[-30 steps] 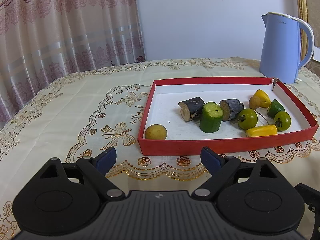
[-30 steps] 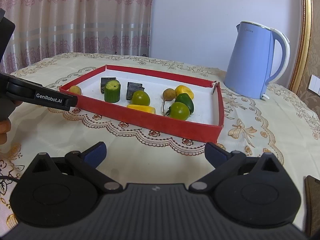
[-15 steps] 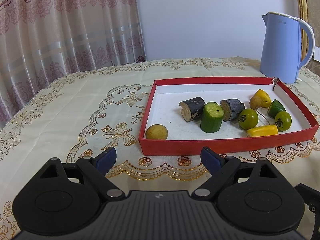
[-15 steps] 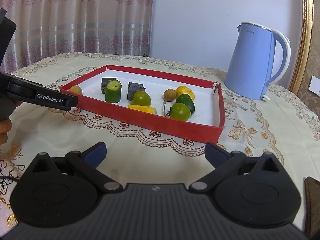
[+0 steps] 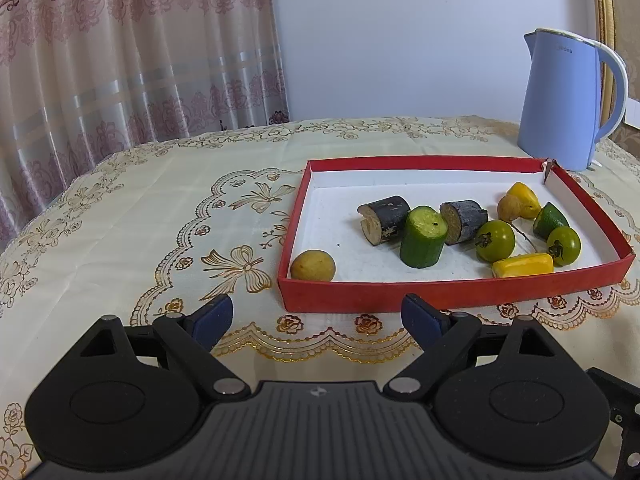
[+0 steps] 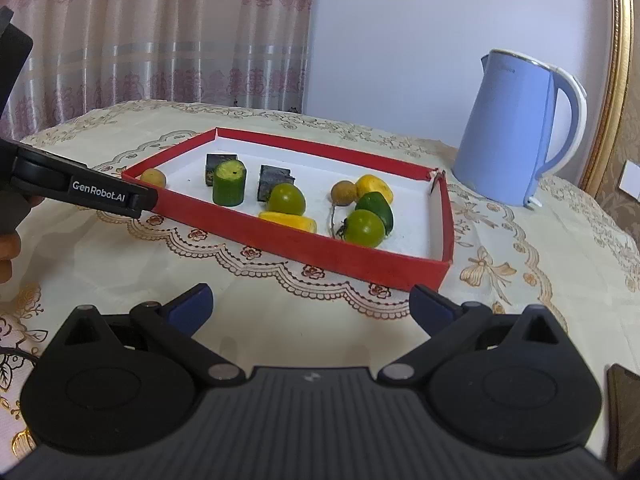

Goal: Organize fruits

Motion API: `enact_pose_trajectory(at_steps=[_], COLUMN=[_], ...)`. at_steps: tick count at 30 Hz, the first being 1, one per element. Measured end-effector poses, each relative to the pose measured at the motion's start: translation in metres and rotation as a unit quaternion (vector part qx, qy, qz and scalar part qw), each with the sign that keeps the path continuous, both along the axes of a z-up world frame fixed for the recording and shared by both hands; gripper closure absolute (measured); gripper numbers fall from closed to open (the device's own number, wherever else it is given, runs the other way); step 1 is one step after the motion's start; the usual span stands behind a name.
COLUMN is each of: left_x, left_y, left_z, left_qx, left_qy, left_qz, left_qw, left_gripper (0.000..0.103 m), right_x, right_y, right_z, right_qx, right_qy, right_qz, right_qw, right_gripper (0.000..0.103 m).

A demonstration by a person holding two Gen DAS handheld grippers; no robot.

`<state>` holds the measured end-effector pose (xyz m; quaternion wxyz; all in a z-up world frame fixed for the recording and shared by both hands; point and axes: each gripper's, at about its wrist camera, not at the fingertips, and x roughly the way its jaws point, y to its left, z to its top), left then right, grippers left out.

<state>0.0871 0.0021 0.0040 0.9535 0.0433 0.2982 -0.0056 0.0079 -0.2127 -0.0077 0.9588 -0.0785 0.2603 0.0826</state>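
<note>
Fruit pieces gathered in the red tray (image 5: 340,304) at centre right of the left wrist view: small yellow-brown fruit (image 5: 313,265) alone in the near left corner, upright cucumber chunk (image 5: 423,237) between two dark cut pieces, green tomatoes (image 5: 495,241) and yellow pieces clustered at right. Left hand-held gripper (image 5: 318,316) and right hand-held gripper (image 6: 312,304) hover over the counter (image 5: 160,216) short of the tray, jaws spread wide and empty, presumably ready to reach. Whether sorting is pending or complete is undecidable.
</note>
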Motion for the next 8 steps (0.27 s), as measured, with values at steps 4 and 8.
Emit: enact_pose_trajectory(at_steps=[4, 8], left_x=[0.0, 0.0], left_y=[0.0, -0.001], left_z=[0.0, 0.0], left_qx=[-0.001, 0.007], left_qy=[0.006, 0.004], left_qz=[-0.001, 0.004], left_qw=[1.0, 1.0], left_gripper=[0.011, 0.011], right_x=[0.005, 0.011], right_y=[0.002, 0.008], right_z=[0.002, -0.004], right_qx=[-0.012, -0.042], right_qy=[-0.003, 0.014], right_qz=[0.005, 0.03], right_qw=[1.0, 0.999], right_gripper=[0.0, 0.0])
